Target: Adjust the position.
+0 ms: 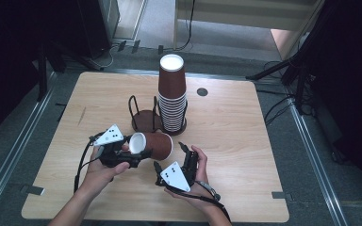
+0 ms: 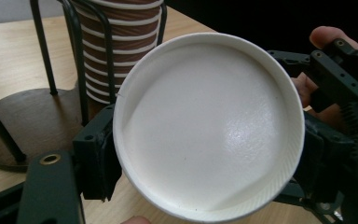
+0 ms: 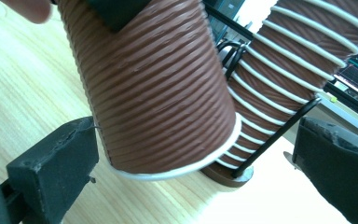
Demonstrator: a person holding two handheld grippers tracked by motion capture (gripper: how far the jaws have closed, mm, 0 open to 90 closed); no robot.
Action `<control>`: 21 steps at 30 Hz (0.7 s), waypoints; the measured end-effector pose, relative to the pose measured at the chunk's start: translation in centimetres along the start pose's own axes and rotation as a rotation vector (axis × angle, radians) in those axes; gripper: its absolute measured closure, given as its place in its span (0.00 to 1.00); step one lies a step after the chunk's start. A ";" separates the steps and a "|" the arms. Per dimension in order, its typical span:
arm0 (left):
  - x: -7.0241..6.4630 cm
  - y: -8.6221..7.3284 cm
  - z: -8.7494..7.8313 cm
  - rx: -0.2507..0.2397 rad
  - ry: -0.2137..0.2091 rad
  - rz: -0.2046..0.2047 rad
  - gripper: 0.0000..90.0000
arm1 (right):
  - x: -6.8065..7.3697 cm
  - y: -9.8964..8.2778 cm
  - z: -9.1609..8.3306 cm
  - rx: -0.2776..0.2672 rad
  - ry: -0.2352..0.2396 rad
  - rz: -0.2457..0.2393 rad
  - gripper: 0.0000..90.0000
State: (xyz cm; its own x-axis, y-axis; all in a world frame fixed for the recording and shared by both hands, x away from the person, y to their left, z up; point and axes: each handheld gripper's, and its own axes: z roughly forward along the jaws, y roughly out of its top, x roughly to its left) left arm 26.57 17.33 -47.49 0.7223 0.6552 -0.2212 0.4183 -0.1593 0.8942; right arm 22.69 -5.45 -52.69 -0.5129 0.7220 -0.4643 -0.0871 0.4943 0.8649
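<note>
Brown ribbed paper cup (image 1: pixel 152 145), held on its side above the light wooden table (image 1: pixel 245 141).
It is clamped at the rim by the left gripper (image 1: pixel 134 157); the right gripper (image 1: pixel 169 157), at its 5 o'clock, is spread wide; the black wire cup rack (image 1: pixel 143 117) stands at 12 o'clock.

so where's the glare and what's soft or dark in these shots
High view: dark surround, table evenly lit. Left gripper view: soft sheen on the cup base, cup stack behind slightly soft. Right gripper view: background beyond the stack blown out white at top, near jaws blurred.

left gripper (image 1: pixel 134 157) — clamped, hand level | right gripper (image 1: pixel 169 157) — jaws spread wide, pointing forward
</note>
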 end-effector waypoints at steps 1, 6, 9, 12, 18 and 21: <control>0.0 0.0 -0.1 -0.006 0.001 -0.009 0.26 | -0.2 0.1 -0.1 -0.002 -0.002 0.015 0.00; 0.3 0.0 -0.5 -0.055 0.031 -0.024 0.25 | -0.8 0.2 -0.2 -0.009 -0.016 0.056 0.00; 0.3 -0.1 -0.7 -0.088 0.056 -0.021 0.25 | -1.4 0.4 -0.4 -0.014 -0.027 0.094 0.00; 0.5 -0.2 -0.7 -0.133 0.083 -0.020 0.25 | -1.9 0.5 -0.5 -0.021 -0.042 0.124 0.00; 0.9 -0.4 -1.0 -0.192 0.097 -0.025 0.25 | -2.7 0.6 -0.5 -0.019 -0.039 0.192 0.00; 0.9 -0.5 -1.0 -0.215 0.086 -0.026 0.26 | -3.2 0.8 -0.5 -0.014 -0.029 0.279 0.07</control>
State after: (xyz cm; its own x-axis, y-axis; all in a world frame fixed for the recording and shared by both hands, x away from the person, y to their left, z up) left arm 26.47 18.78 -47.69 0.6594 0.7192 -0.2192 0.3026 0.0130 0.9530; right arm 23.84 -7.54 -50.41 -0.4944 0.8427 -0.2131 0.0423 0.2681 0.9625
